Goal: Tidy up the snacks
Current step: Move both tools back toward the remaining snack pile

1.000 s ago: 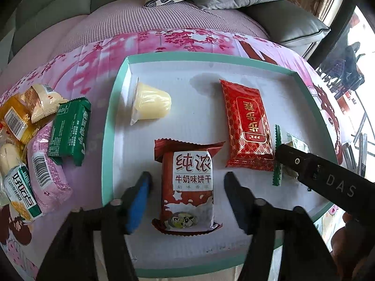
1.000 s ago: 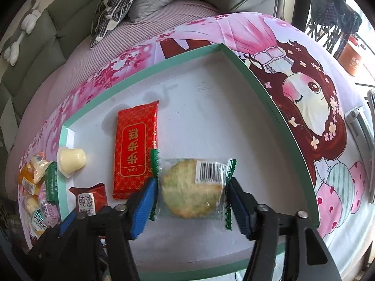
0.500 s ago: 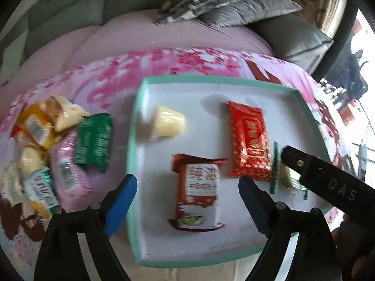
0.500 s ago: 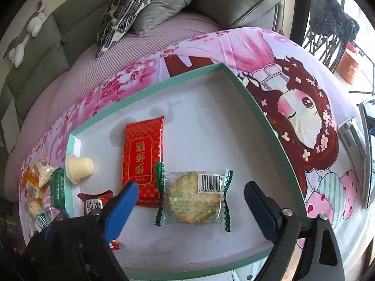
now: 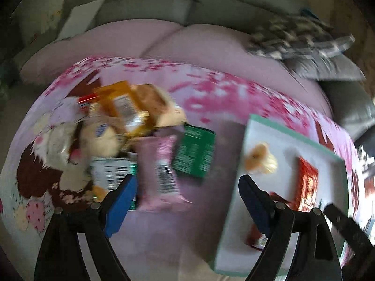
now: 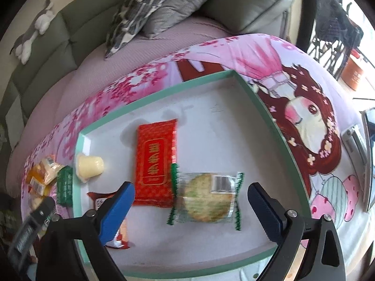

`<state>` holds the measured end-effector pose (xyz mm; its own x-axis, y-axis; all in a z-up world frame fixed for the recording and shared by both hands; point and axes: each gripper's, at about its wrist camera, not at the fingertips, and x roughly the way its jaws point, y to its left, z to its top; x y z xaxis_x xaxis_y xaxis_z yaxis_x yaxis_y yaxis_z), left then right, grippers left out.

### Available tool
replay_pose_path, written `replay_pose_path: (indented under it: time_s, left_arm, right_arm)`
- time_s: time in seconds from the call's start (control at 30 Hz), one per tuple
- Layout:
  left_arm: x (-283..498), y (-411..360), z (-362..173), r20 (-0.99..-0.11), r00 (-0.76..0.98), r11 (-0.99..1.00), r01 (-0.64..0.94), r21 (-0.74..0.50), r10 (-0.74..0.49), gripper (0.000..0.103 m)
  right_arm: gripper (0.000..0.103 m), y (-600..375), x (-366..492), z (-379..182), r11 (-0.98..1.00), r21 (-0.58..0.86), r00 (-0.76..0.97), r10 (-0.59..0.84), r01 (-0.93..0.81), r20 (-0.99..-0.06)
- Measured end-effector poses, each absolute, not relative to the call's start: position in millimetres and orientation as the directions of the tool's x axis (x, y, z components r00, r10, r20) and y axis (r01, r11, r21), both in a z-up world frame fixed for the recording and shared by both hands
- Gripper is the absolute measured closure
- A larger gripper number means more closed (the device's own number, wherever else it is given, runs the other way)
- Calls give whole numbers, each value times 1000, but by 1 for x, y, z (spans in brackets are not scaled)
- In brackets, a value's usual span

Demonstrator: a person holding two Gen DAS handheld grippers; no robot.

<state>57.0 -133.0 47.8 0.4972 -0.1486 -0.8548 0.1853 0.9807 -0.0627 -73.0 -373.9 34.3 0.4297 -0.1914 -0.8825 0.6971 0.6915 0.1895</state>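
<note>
Now both grippers stand wide apart with nothing in them. Over on the right wrist view, the right gripper [image 6: 191, 207] hangs above the tray [image 6: 269, 114], its blue pads spread well clear of the round cracker pack [image 6: 206, 197], which lies flat on the tray floor between them, touched by neither. Just beside that pack, edge to edge, lies the red packet [image 6: 155, 164]; further left sits the pale jelly cup [image 6: 90, 166] on its side near the tray's left wall, and the milk biscuit pack [image 6: 117, 234] peeks out, partly hidden behind the left-hand pad. On the left wrist view, badly blurred, the left gripper [image 5: 186, 201] is also spread wide and empty, hovering over the pink patterned cloth [image 5: 211, 93] beside the tray [image 5: 236, 187]. Ahead of it lies the loose heap: a pink wrapped bar [image 5: 164, 175] between the fingers' line, a green packet [image 5: 194, 153] just right of it, and orange-yellow packs [image 5: 126, 107] piled behind. Left of the pink bar, a white barcoded pack [image 5: 110, 175] touches the heap.
</note>
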Motion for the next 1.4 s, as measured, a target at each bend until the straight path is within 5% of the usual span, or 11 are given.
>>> replay_pose_path:
  time_s: [0.87, 1.1, 1.4]
  left_arm:
    - [64, -99, 62, -831, 542, 992, 98, -85, -124, 14]
    - [69, -70, 69, -815, 565, 991, 35, -127, -125, 14]
    - [78, -28, 72, -816, 574, 993, -42, -109, -66, 13]
  right_arm:
    - [0, -335, -52, 50, 794, 264, 573, -126, 547, -810]
    - [0, -314, -37, 41, 783, 389, 594, 31, 486, -804]
    - [0, -287, -27, 47, 822, 394, 641, 47, 410, -766]
